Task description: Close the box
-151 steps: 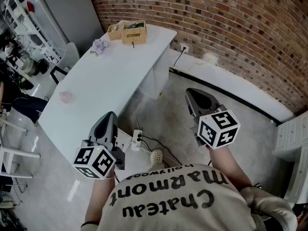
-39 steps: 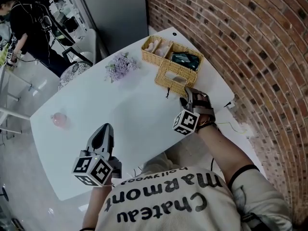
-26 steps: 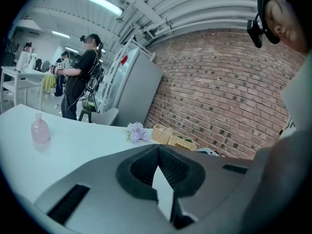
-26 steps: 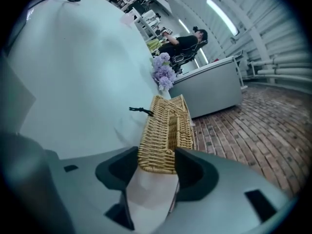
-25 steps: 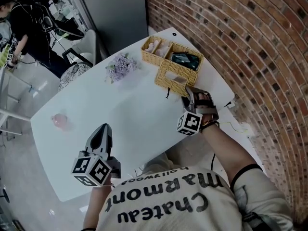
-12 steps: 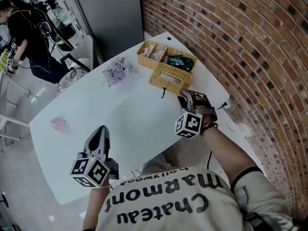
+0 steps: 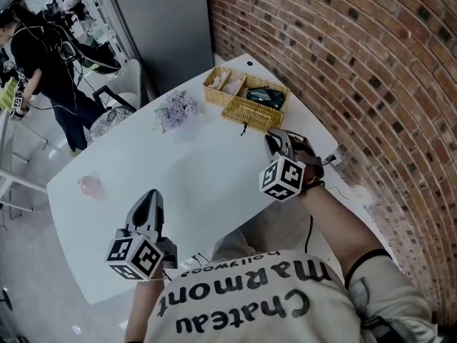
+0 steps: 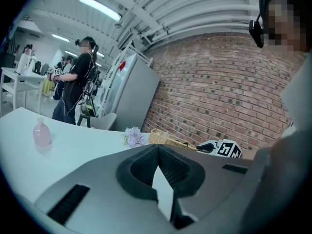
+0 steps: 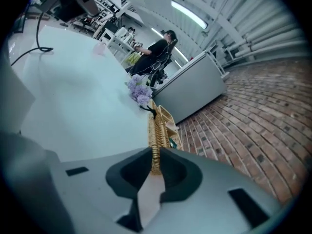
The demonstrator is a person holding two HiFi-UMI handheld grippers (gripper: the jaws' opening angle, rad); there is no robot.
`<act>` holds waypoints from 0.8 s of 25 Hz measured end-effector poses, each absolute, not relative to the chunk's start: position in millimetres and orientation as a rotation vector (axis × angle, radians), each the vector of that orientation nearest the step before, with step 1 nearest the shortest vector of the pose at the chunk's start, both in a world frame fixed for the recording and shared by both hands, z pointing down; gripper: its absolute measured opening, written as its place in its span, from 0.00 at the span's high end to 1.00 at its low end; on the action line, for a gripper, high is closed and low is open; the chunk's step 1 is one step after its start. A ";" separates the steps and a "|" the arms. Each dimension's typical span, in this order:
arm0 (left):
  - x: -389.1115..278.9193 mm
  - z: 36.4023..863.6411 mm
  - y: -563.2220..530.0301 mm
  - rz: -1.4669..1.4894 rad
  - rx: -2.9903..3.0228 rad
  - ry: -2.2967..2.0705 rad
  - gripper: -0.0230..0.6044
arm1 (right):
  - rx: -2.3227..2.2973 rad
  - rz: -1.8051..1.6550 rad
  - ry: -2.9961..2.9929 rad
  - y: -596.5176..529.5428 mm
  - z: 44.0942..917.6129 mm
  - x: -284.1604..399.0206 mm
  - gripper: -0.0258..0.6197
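A wicker box (image 7: 235,91) stands at the table's far end, with its hinged wicker lid (image 7: 251,114) folded out toward me and tilted up. My right gripper (image 7: 275,138) is at the lid's near edge. In the right gripper view the lid (image 9: 155,135) runs edge-on into the closing jaws of the right gripper (image 9: 155,156), and the pads press on it. My left gripper (image 7: 151,196) hovers over the table's near side, far from the box. It is shut and holds nothing, with the tips of the left gripper (image 8: 158,148) meeting.
A bunch of lavender flowers (image 7: 176,108) lies left of the box and a small pink bottle (image 7: 89,186) stands near the white table's (image 7: 186,170) left edge. A brick wall (image 7: 357,70) runs close on the right. A person (image 7: 36,48) stands beyond the table.
My right gripper's jaws have closed onto the lid's near edge, and the lid has risen from lying flat to a tilt. The left gripper has stayed put.
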State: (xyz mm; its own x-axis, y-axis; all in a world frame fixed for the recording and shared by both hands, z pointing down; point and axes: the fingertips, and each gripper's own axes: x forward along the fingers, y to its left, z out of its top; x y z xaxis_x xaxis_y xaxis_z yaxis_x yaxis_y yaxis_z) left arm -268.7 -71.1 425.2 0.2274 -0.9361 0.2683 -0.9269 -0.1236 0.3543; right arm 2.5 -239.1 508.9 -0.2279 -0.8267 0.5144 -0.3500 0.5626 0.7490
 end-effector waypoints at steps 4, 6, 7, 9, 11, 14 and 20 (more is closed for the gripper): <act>-266.3 424.1 -64.7 -0.041 2.061 -1.718 0.96 | 0.997 -0.525 -1.870 -243.1 498.2 4.7 0.88; -264.1 423.2 -63.1 -0.049 2.062 -1.719 0.96 | 1.017 -0.509 -1.880 -245.9 492.9 6.8 0.88; -263.1 422.2 -62.7 -0.051 2.063 -1.719 0.96 | 1.024 -0.505 -1.881 -247.6 490.3 7.6 0.88; -261.9 420.1 -61.7 -0.055 2.066 -1.720 0.96 | 1.029 -0.502 -1.880 -251.1 485.6 8.4 0.88; -261.0 418.1 -59.8 -0.064 2.066 -1.725 0.96 | 1.026 -0.510 -1.871 -253.9 481.2 9.1 0.88; -258.2 415.3 -56.2 -0.079 2.068 -1.731 0.96 | 1.037 -0.492 -1.879 -256.9 475.1 11.3 0.89; -249.3 418.0 -54.5 -0.083 2.076 -1.724 0.96 | 1.064 -0.435 -1.914 -267.2 464.6 17.2 0.89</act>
State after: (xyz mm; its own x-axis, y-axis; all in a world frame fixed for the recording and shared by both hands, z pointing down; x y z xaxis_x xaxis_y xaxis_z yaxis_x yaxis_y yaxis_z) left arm -249.3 -54.5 418.0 0.2216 -0.9481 0.2281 -0.9217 -0.1273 0.3663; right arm 17.2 -267.2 464.6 -0.2484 -0.8134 0.5261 -0.5058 0.5721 0.6457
